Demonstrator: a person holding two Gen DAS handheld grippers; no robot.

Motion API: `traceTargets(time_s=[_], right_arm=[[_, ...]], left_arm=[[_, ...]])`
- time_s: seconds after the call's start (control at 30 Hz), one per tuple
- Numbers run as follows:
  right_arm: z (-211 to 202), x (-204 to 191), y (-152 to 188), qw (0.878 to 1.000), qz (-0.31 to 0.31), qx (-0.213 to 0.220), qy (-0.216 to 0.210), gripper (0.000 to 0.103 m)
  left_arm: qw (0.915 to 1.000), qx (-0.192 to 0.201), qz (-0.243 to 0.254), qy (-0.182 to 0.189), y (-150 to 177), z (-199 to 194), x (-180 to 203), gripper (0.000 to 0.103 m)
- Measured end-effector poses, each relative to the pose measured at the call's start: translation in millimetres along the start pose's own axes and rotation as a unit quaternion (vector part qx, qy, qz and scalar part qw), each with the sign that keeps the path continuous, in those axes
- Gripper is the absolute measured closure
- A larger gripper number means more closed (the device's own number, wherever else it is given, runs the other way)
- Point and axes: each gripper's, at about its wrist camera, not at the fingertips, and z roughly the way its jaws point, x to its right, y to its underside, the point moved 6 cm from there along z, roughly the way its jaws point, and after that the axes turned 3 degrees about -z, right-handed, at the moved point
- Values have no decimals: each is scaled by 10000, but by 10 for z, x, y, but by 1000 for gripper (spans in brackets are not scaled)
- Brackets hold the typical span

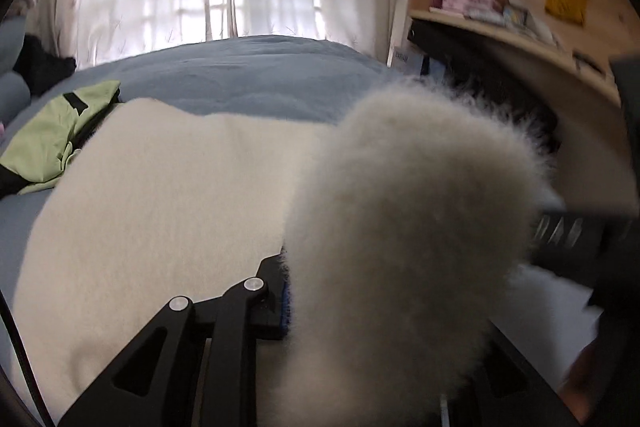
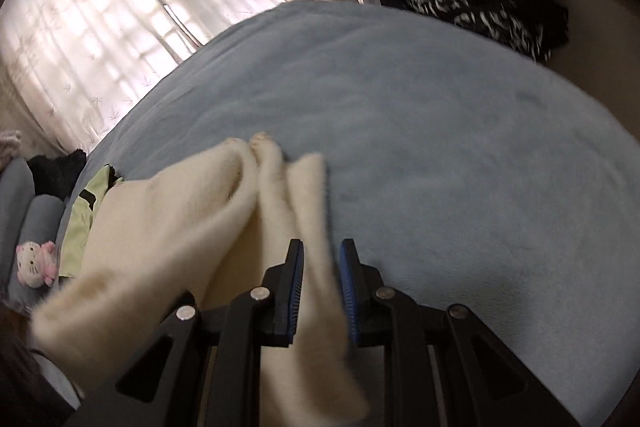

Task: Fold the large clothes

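Both grippers carry the cream fleece garment (image 2: 168,227) across the blue bed (image 2: 440,147)
The right gripper (image 2: 320,287) clamps a fold running ahead of it; the left gripper (image 1: 304,291) grips bunched fleece. Next, probably, laying it flat without slack

The cream fleece (image 1: 400,227) bunches over the left tongs (image 1: 344,291) — their right finger is hidden; shelf items (image 1: 500,3) beyond blur — none identifiable.
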Motion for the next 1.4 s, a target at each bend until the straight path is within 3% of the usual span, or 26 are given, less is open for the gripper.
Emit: traceTargets(time_s=[0.13,0.2,0.23,0.27,0.33,0.47,0.53,0.67,0.77,0.87,0.97,1.1,1.2,1.23,1.27,1.3,1.4], right_arm=[[43,34,94,9982,137,-282,-505,84],[21,-8,91,9972,62,-250,-695,82],[-14,-34,86,9968,7,-211,-771,71],[-55,-57,81,9961,-35,-160,-862,57],[-125,-95,73,9942,-35,-92,-1073,44],[-217,-119,80,9843,276,-213,-1731,44],[-270,-137,95,9741,561,-347,-2164,43],[-343,-256,111,9570,862,-494,-2726,40],[-409,-405,115,9607,637,-491,-2655,33],[-390,-562,186,9720,134,-655,-2252,33],[-308,-688,278,9744,-94,-848,-2082,33],[-243,-884,319,9709,-287,-947,-2180,33],[-89,-957,313,9792,-468,-848,-1781,33],[-30,-965,316,9827,-558,-784,-1583,37],[34,-981,320,9846,-696,-678,-1454,55],[94,-983,330,9852,-763,-638,-1396,65],[128,-956,331,9853,-726,-543,-1450,77]], left_arm=[[10000,58,18,28,15,-37,57,77],[9992,-89,-121,373,-18,-73,55,57],[9978,-179,-203,606,-55,-96,65,39],[9963,-248,-285,767,-72,-147,68,31],[9946,-335,-343,924,-84,-287,86,28],[9944,-295,-143,1009,-142,-646,32,27],[9956,-199,-65,910,-193,-834,-77,27],[9996,-64,-192,190,-303,-1061,-516,27],[9978,-214,-606,-153,-312,-1074,-929,27],[9920,-519,-1062,-447,-226,-963,-1341,27],[9861,-898,-1275,-568,-75,-806,-1602,27],[9813,-1017,-1603,-305,58,-672,-1761,27],[9814,-1069,-1592,-124,71,-593,-1783,27],[9817,-1092,-1561,-53,65,-562,-1784,27],[9815,-1117,-1556,-9,34,-530,-1773,26],[9813,-1139,-1553,63,16,-505,-1780,25],[9793,-1224,-1592,258,-26,-423,-1802,25]])
